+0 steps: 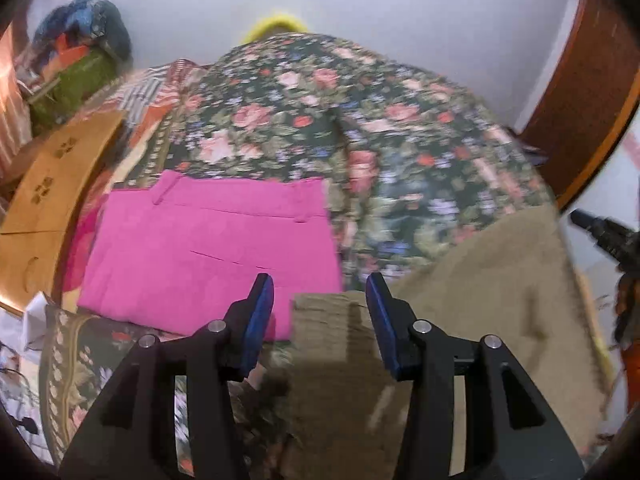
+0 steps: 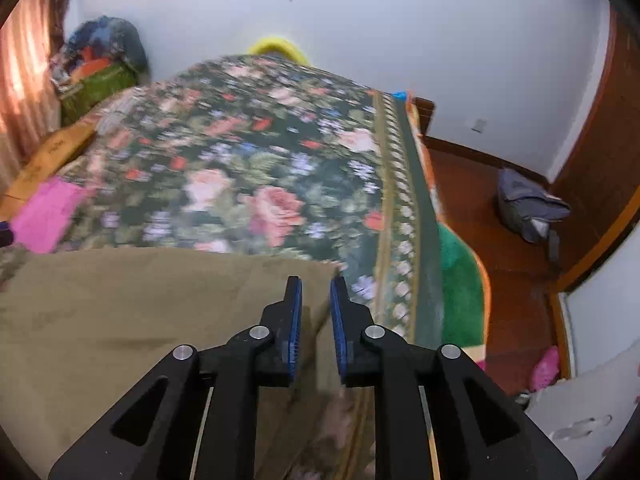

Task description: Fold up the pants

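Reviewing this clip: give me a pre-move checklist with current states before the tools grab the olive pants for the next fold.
1. Left tool open over the olive-brown fabric pants: ok.
2. Right tool gripping the pants' right edge: not ok, a narrow gap shows between its fingers, nothing pinched.
3. Olive pants lie flat on the floral bedspread: ok.
4. Folded pink fabric pants beside the olive pair, overlap: cannot tell.
5. Image sharpness: not ok, motion blur.

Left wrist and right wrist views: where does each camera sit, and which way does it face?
Left wrist: on the left gripper, jaws open, facing across the bed at folded pink pants and olive pants.
Right wrist: on the right gripper, jaws slightly apart, over the olive pants' right corner, facing the bed's edge.
Shared: both pants, floral bedspread, white wall.
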`<action>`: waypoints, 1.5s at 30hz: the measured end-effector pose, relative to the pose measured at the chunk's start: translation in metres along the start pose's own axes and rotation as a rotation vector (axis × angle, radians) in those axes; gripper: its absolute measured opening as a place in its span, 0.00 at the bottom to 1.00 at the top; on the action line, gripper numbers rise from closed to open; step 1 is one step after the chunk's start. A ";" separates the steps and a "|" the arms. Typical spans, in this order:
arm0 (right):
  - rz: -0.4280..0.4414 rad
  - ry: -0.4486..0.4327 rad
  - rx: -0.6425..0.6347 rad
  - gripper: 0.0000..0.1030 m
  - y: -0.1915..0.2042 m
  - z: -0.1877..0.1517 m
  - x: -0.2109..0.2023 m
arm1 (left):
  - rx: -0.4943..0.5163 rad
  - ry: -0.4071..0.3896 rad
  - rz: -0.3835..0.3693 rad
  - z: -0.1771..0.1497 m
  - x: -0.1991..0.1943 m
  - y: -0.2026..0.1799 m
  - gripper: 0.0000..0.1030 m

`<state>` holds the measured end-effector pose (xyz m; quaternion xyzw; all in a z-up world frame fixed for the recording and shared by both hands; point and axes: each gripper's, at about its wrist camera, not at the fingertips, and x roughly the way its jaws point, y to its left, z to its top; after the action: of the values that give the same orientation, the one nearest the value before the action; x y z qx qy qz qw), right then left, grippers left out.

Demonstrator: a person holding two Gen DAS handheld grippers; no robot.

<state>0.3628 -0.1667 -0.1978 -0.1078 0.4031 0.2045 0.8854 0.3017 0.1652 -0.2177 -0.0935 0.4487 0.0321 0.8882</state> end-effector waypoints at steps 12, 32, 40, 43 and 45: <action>0.229 0.161 0.030 0.39 0.045 -0.069 -0.002 | 0.151 0.098 -0.022 -0.053 0.010 -0.061 0.50; 0.156 -0.012 0.009 0.44 0.072 -0.089 -0.106 | -0.082 0.036 0.035 -0.103 -0.075 -0.002 0.94; 0.228 0.011 -0.080 0.45 0.130 -0.095 -0.100 | -0.219 0.140 -0.117 -0.139 -0.058 -0.002 0.95; 0.206 0.076 -0.115 0.45 0.139 -0.103 -0.083 | -0.257 0.142 -0.190 -0.144 -0.053 -0.003 0.95; 0.200 0.113 -0.129 0.45 0.141 -0.107 -0.074 | -0.282 0.146 -0.232 -0.145 -0.048 -0.003 0.95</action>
<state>0.1839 -0.0995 -0.2152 -0.1352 0.4471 0.3111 0.8277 0.1593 0.1351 -0.2626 -0.2699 0.4890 -0.0146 0.8293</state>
